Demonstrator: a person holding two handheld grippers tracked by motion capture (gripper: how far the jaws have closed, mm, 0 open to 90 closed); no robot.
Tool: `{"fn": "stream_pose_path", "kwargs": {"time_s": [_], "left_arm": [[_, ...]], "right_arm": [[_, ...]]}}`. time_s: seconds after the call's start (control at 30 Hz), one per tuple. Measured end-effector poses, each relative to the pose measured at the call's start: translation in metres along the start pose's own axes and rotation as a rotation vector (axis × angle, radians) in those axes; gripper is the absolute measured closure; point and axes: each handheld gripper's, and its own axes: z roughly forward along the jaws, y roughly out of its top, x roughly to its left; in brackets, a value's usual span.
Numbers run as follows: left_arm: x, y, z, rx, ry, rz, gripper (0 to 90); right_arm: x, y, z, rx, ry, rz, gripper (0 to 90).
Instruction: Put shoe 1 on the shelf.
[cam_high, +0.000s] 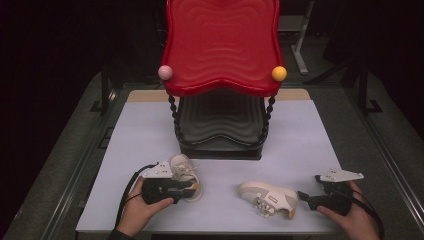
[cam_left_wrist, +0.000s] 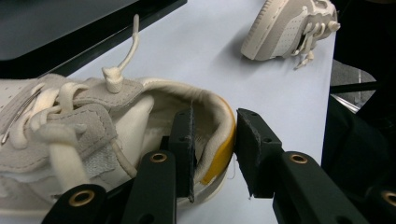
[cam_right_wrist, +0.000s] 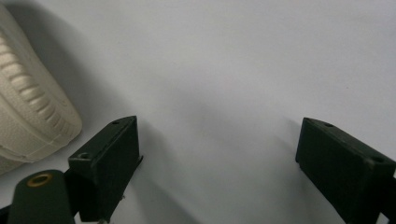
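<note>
I am working over a pale worktop in a dark room, with a red two-tier shoe rack standing at its far edge, well beyond both tongs. My left tongs are straddling the heel collar of the left shoe, one jaw sitting inside the opening and the other outside the yellow heel tab; a thin gap is showing on the outer side, so I am not yet pinching it. That shoe is standing upright with its laces loose. To the right of those tongs, the second shoe is lying tipped on its side, between both hands. My right tongs are resting spread wide on the bare worktop, holding nothing, with the second shoe's sole just beside their left jaw.
</note>
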Motion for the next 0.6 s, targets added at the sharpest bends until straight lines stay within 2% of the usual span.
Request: {"fn": "stream_pose_path", "kwargs": {"time_s": [0.1,0.2,0.27,0.6], "left_arm": [[-0.0004,0.0012,0.0011,0.003,0.002,0.007,70.4],[0.0017,0.0016,0.0013,0.002,-0.019,0.0,75.6],[0.0037,0.0026,0.003,0.003,-0.044,-0.019,77.5],[0.0021,0.007,-0.0002,0.025,-0.064,0.0,79.3]], "right_arm": [[0.0,-0.0001,0.0,0.0,-0.001,-0.001,12.8],[0.0001,-0.0001,0.0,-0.001,0.0,0.0,12.8],[0.0,-0.0001,0.0,-0.001,0.0,0.0,12.8],[0.0002,-0.0004,-0.0001,-0.003,-0.001,-0.001,12.8]]}}
